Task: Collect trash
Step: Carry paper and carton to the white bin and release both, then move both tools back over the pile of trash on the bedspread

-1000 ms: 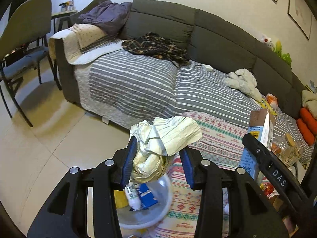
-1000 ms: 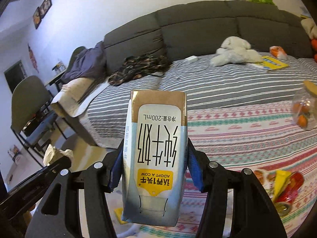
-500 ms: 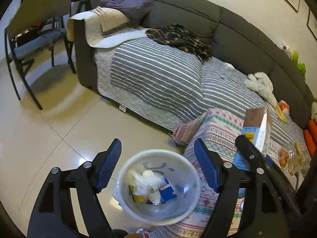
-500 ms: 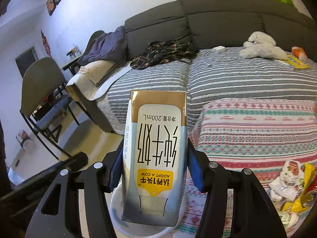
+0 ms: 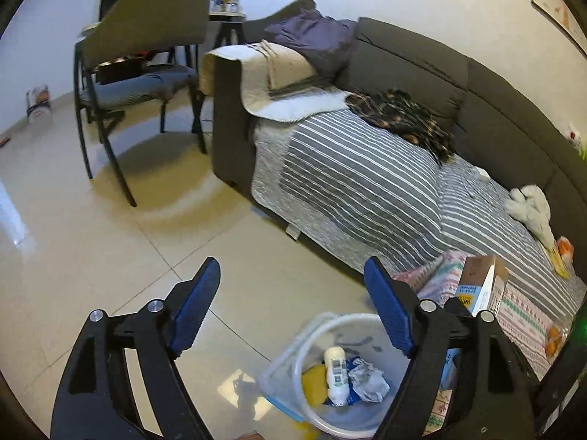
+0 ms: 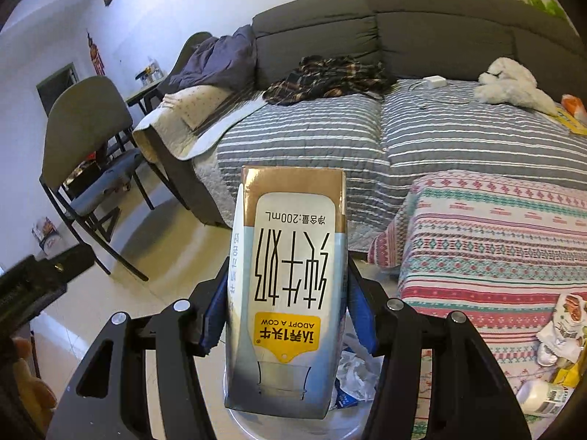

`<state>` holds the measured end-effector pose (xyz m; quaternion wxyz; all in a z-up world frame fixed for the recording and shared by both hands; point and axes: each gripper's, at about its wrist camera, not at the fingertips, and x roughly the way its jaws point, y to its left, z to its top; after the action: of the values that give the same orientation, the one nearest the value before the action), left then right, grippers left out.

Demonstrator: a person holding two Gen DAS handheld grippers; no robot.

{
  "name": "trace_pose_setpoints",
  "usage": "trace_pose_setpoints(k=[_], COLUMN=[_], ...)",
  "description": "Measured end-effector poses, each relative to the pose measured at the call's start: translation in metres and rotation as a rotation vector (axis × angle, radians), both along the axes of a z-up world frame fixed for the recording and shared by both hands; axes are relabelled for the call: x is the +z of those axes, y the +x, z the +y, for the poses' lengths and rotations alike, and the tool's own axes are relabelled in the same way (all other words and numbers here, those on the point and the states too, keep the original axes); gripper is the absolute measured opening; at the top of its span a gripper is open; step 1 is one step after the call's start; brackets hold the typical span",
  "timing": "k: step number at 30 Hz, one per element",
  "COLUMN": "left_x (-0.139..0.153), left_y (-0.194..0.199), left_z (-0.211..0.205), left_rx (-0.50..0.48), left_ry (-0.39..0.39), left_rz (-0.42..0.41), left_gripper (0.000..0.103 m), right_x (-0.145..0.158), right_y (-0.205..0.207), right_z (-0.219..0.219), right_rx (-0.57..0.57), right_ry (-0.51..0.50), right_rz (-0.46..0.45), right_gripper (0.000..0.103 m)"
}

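Trash: your right tool [image 6: 286,311] is clenched on a milk carton [image 6: 288,293], blue pads pressed to both its sides, the print upside down from the wrist camera. The carton hangs directly over the bin [image 6: 345,425], whose rim shows beneath and just behind it. Crumpled paper [image 6: 354,372] lies in the bin to the right of the carton.

Your left tool [image 5: 293,308] is released: its jaws have just been opening and stand wide, with nothing between them. The bin [image 5: 312,333] sits on the floor [image 5: 110,256] below and slightly right of this tool. Inside it you have a small white bottle [image 5: 336,374], a yellow item [image 5: 313,385], a blue wrapper and the crumpled paper [image 5: 367,381].

The same carton [image 5: 482,286] shows beyond the left tool's right finger, over the patterned cloth [image 5: 521,315].

More trash remains right of your right tool on that cloth [image 6: 495,242]: a wrapper [image 6: 565,326] and a white bottle [image 6: 543,398] near the frame edge. The sofa [image 6: 403,29] stands ahead of both tools.
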<state>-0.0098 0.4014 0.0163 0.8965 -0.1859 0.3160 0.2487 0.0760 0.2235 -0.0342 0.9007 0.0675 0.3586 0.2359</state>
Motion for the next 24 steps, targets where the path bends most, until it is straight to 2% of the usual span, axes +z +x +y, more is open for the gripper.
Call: trace_pose_setpoints(k=[8, 10, 11, 13, 15, 21, 24], left_x=[0.005, 0.005, 0.004, 0.005, 0.006, 0.007, 0.005], left_y=[-0.009, -0.009, -0.009, -0.009, -0.01, -0.006, -0.001], left_z=[0.016, 0.016, 0.016, 0.016, 0.014, 0.004, -0.009], left_rx=[0.069, 0.072, 0.072, 0.077, 0.085, 0.085, 0.076], left_ry=[-0.001, 0.002, 0.003, 0.009, 0.016, 0.023, 0.038], left_rz=[-0.037, -0.035, -0.034, -0.033, -0.036, -0.035, -0.021], left_gripper=[0.079, 0.08, 0.08, 0.08, 0.081, 0.085, 0.092], right_x=[-0.012, -0.014, -0.015, -0.015, -0.014, -0.012, -0.006], right_y=[0.005, 0.006, 0.006, 0.007, 0.008, 0.01, 0.011], right_z=[0.017, 0.019, 0.018, 0.017, 0.016, 0.0, -0.018], right_rx=[0.009, 0.001, -0.011, -0.024, -0.043, -0.121, -0.16], right_ry=[-0.039, -0.044, -0.047, -0.045, -0.063, -0.134, -0.153], right_rz=[0.028, 0.036, 0.036, 0.037, 0.038, 0.03, 0.016], right_gripper=[0.058, 0.07, 0.079, 0.084, 0.093, 0.095, 0.095])
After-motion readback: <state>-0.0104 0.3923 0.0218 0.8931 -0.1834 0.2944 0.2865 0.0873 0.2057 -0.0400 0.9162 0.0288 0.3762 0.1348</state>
